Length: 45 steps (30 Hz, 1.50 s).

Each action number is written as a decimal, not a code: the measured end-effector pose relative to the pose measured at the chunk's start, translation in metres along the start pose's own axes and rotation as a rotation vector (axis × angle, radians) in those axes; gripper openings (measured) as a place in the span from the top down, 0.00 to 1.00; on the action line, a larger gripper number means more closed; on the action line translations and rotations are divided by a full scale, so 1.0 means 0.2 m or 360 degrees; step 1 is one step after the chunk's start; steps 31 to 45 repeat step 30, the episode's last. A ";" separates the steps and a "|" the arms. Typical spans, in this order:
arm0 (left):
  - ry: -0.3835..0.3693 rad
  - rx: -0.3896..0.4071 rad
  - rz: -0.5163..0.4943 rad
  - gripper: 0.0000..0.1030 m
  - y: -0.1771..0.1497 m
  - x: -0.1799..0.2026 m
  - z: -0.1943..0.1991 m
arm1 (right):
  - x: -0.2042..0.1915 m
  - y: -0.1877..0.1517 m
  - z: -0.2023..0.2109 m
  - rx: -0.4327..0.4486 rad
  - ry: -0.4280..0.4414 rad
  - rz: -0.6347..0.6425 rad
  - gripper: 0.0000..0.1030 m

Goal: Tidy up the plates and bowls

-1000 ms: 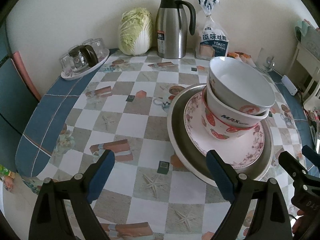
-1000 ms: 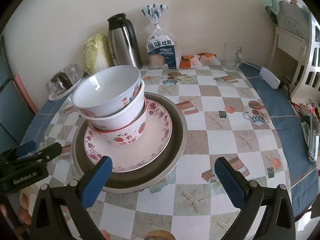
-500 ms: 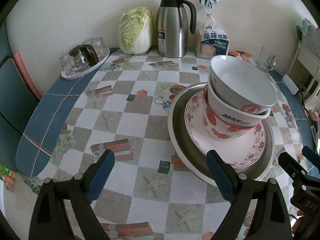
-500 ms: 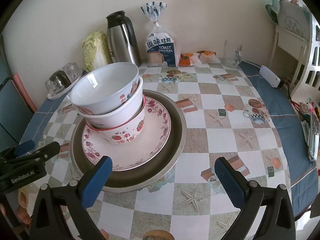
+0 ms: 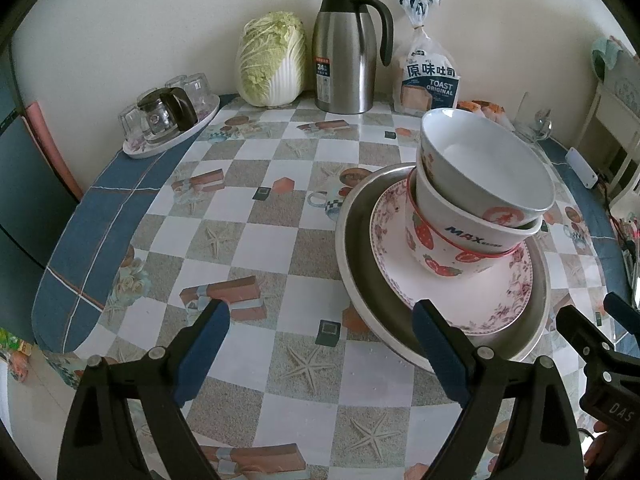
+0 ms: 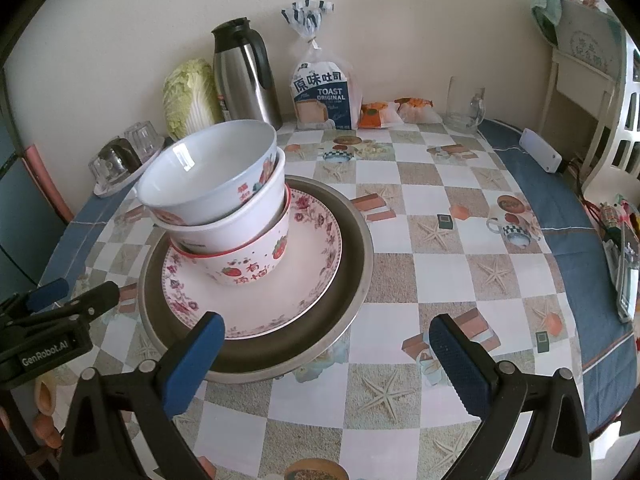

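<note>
Two open grippers hover at the near edge of a table, facing a stack of plates and bowls.

Nearest, the left gripper [image 5: 320, 344] and the right gripper [image 6: 328, 352] both have their jaws spread wide and hold nothing. Just beyond them a flowered plate [image 6: 312, 280] sits inside a metal dish [image 6: 352, 264], carrying three nested bowls; the top bowl [image 5: 488, 172] tilts instead of sitting level. The stack lies ahead and to the right of the left gripper, ahead and to the left of the right one, about equally near both. At the back stand a thermos [image 5: 346, 48], a cabbage [image 5: 272, 60] and a bag of toast [image 5: 428, 76]. Since a second ago, both grippers have barely shifted, and the stack has not moved.
</note>
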State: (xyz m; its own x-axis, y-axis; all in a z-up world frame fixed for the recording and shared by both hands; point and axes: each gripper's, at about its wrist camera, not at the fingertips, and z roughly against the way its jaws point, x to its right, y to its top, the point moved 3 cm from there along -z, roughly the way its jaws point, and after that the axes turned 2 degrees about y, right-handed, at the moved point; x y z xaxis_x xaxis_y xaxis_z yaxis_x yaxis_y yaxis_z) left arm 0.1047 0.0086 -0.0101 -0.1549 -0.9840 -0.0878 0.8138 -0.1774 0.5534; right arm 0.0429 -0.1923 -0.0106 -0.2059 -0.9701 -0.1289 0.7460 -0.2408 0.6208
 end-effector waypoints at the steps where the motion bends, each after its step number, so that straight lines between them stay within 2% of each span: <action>1: 0.0002 -0.0001 -0.0001 0.10 0.00 0.00 0.00 | 0.00 0.00 0.00 0.0000 -0.0001 -0.0002 0.00; 26: 0.0045 -0.0001 0.0013 0.10 -0.01 -0.01 -0.01 | 0.01 -0.01 -0.01 -0.0024 -0.0007 -0.0008 0.00; 45: 0.0026 0.0008 0.0014 0.10 -0.01 -0.01 0.00 | 0.01 -0.01 -0.02 -0.0029 -0.0009 -0.0013 0.00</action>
